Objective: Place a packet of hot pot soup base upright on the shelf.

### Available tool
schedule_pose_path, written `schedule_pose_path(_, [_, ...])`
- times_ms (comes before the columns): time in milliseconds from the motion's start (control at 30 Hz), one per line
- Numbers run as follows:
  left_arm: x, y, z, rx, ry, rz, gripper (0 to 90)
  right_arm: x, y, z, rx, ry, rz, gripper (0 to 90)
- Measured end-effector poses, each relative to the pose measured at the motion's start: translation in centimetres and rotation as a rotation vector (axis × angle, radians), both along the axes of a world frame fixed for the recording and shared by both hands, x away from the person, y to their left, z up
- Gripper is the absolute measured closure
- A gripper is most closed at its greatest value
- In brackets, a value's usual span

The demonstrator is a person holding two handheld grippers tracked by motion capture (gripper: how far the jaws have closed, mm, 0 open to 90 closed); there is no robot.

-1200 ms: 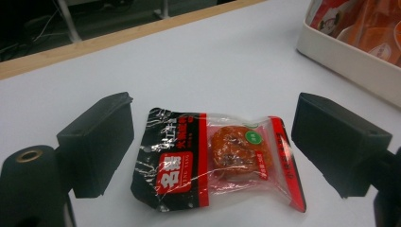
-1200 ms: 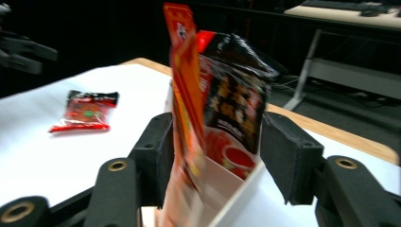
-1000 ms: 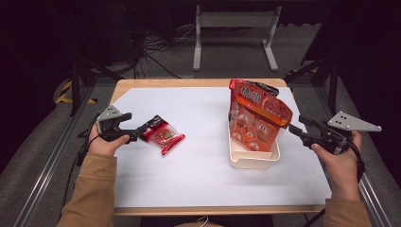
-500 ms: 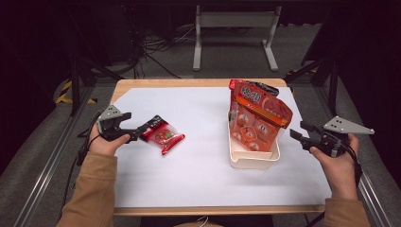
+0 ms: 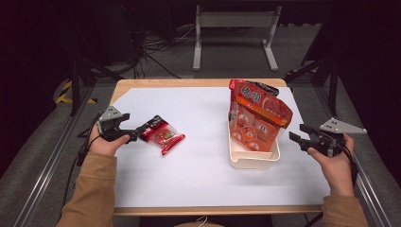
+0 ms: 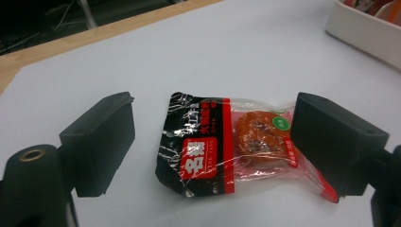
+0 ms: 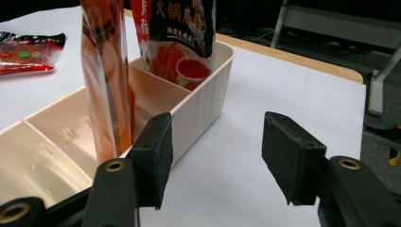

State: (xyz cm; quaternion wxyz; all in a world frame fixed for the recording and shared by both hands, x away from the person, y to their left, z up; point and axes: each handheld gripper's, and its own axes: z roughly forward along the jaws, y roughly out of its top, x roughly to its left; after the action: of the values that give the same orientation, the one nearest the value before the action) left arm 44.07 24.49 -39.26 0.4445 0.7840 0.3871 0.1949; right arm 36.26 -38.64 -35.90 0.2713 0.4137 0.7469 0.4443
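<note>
The work in hand looks like packing snack bags into the bin (image 5: 253, 161), and it seems partly done. Two bags already stand upright in the cream, divided bin on the right half of the counter (image 5: 203, 189): an orange pouch (image 5: 257, 120) leaning at the front, and a second pack (image 7: 177, 38) behind it in the far compartment. The nearest compartment in the right gripper view looks empty.

What is left, as far as I can judge, is the small packet (image 5: 162, 135), which lies flat on the white sheet at the left, well apart from the bin. The left gripper (image 6: 213, 142) has its fingers (image 6: 101, 142) spread, one on each side of the packet without pinching it, so the grasp is set up but not made. The packet would then need lifting and carrying across to a free compartment.

The right gripper (image 7: 215, 156) hangs released just beside the bin's right wall, holding nothing.

Writing: the small packet has a black and red end with large white Chinese characters, too crumpled to read surely, a clear window showing a reddish-brown snack, and a small round green sticker. The pack at the back of the bin carries Chinese characters that seem to read 火锅鱼, above a picture of a red dish. The orange pouch has yellow-framed characters on top, too small to read in the high view.
</note>
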Motion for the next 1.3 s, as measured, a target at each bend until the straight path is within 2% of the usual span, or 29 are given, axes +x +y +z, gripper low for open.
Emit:
schedule_pose_path(67, [0.2,0.0,-0.3,0.008,0.017,0.011,15.0,0.1,0.0,-0.2,-0.003,0.005,-0.002,43.1])
schedule_pose_path(100, [0.5,0.0,-0.8,0.008,0.04,0.02,15.0,0.1,0.0,-0.2,-0.002,0.005,-0.002,43.0])
schedule_pose_path(333, [1.6,-0.1,-2.3,0.019,0.084,0.052,15.4,0.1,0.0,-0.2,0.001,0.005,-0.002,42.3])
schedule_pose_path(533, [2.5,-0.4,-3.5,0.003,0.128,0.065,17.1,0.1,0.0,-0.4,0.001,0.011,-0.005,41.5])
schedule_pose_path(700, [3.0,-0.5,-4.4,-0.019,0.183,0.081,19.9,0.1,0.0,-0.6,0.003,0.015,-0.007,41.1])
schedule_pose_path(733, [3.0,-0.5,-4.4,-0.019,0.183,0.081,20.2,0.1,0.0,-0.6,0.003,0.015,-0.007,41.1])
schedule_pose_path(933, [3.4,-0.2,-5.3,-0.025,0.24,0.087,21.4,0.1,0.0,-0.6,0.005,0.016,-0.004,40.5])
schedule_pose_path(1067, [3.5,-0.2,-5.6,-0.047,0.27,0.068,26.7,0.1,0.1,-0.6,0.007,0.017,-0.004,39.8])
schedule_pose_path(1167, [3.4,-0.3,-5.5,-0.03,0.265,0.037,35.2,0.1,0.1,-0.6,0.01,0.015,-0.003,39.6])
schedule_pose_path(1233, [3.3,-0.4,-5.5,-0.016,0.255,0.03,37.4,0.1,0.1,-0.6,0.009,0.014,-0.002,39.5])
schedule_pose_path(1300, [3.2,-0.4,-5.4,-0.022,0.265,0.028,42.1,0.1,0.1,-0.6,0.01,0.014,-0.002,39.4])
